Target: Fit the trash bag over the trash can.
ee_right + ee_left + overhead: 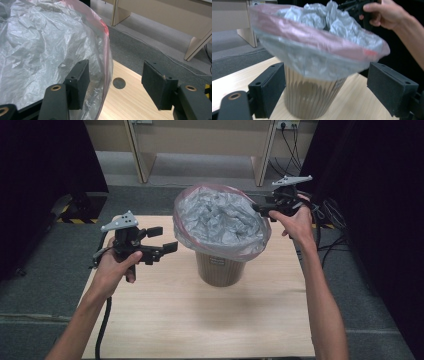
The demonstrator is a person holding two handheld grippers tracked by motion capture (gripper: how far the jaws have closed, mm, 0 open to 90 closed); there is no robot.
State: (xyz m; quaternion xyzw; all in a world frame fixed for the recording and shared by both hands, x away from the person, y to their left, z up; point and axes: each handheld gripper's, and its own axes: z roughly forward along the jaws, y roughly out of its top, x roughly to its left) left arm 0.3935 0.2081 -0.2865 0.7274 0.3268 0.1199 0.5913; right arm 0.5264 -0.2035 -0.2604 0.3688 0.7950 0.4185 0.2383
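Both grippers' jaws apart, right gripper (pixel 260 209) straddling bag (pixel 220 220) rim; bin (pixel 220 269) top hidden under bag, left gripper (pixel 162 245) empty.

Quick count: one wooden table (pixel 200 320), one ribbed tan bin (pixel 220 269) on it, and one crinkly grey bag (pixel 220 217) with a pink rim lining that bin. Two black grippers, a left one (pixel 162 240) and a right one (pixel 257 206), each in one hand, so two hands.
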